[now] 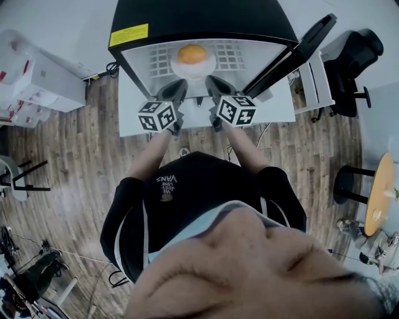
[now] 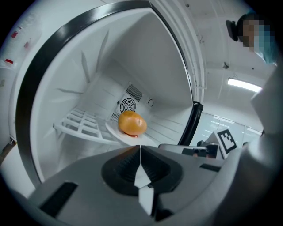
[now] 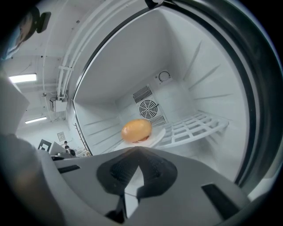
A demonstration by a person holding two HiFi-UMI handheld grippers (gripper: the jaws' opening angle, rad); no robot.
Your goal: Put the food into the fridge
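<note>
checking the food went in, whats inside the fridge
An orange bun-like food on a white plate, on the wire shelf. Space under the shelf is mostly hidden behind the left gripper and right gripper.

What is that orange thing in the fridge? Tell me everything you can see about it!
It looks like a bun: round, smooth and a bit shiny, golden orange all over, with a small reddish bit showing underneath. It looks whole, not cut. It sits on a white plate, the only thing touching it. The plate rests on the white wire shelf inside the open fridge, in front of the round vent in the back wall.
</note>
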